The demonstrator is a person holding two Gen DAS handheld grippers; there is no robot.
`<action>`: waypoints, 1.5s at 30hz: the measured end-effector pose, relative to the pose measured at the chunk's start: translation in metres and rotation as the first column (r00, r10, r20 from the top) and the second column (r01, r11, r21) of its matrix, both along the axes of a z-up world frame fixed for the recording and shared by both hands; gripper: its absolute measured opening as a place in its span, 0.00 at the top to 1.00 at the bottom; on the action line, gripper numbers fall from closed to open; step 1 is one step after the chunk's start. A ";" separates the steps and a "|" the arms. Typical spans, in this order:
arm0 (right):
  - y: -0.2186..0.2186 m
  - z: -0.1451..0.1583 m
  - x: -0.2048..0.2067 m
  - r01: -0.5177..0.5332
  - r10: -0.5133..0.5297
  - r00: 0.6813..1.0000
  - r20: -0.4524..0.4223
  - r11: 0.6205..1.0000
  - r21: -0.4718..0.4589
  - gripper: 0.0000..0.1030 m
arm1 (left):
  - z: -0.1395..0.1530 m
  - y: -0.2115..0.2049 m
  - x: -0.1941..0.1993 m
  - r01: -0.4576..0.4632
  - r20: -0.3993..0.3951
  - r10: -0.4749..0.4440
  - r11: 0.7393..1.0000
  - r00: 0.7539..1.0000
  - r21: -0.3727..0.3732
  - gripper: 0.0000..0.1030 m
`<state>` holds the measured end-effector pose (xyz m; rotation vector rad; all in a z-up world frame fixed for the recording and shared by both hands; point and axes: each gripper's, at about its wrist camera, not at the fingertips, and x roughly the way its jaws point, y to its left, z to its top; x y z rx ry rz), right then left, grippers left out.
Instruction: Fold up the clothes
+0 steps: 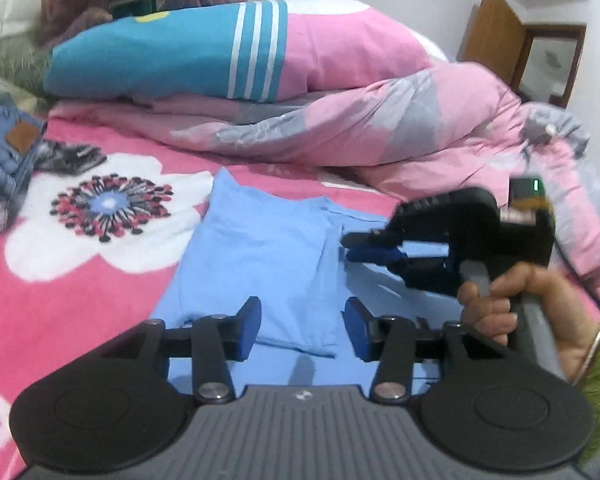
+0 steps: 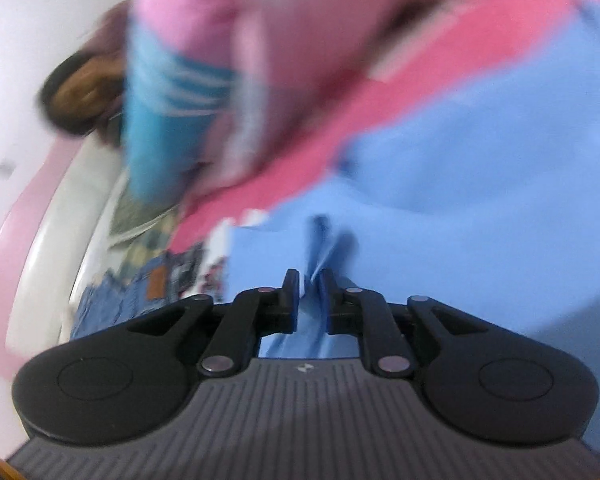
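At the bottom of the left wrist view, the left gripper [image 1: 302, 328] hovers with its blue-padded jaws spread wide and empty above a light blue garment [image 1: 256, 256] that lies partly folded on a pink bedsheet [image 1: 60, 304] printed with a large white flower. In the right of that frame a hand [image 1: 500, 308] holds the right gripper [image 1: 354, 246], whose jaws are pinched tight on a fold of the blue cloth, as the blurred right wrist view confirms at its centre [image 2: 310, 296]. Farther back, across the upper half of the frame, lies a rumpled pink and grey quilt [image 1: 380, 132], with a blue and pink striped pillow [image 1: 204, 56] behind it.
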<state>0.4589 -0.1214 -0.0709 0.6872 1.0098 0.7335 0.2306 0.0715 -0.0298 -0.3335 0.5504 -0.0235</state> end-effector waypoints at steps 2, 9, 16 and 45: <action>-0.013 0.004 -0.005 0.013 -0.013 1.000 0.001 1.000 -0.002 0.86 | 0.001 0.011 -0.009 0.002 0.008 -0.001 0.999 1.000 -0.045 0.52; -0.057 0.091 -0.050 -0.075 0.090 0.985 0.145 0.991 -0.106 0.83 | -0.003 0.044 -0.017 -0.132 -0.030 0.130 0.990 0.991 -0.056 0.53; -0.110 0.234 -0.154 -0.090 0.214 0.854 0.474 0.959 -0.270 0.69 | -0.013 0.058 -0.001 -0.205 -0.061 0.203 0.978 0.977 -0.032 0.53; 0.099 0.069 -0.063 -0.191 0.448 0.774 0.448 0.839 -0.510 0.76 | -0.042 0.074 -0.005 -0.259 -0.026 0.257 0.960 0.966 -0.105 0.52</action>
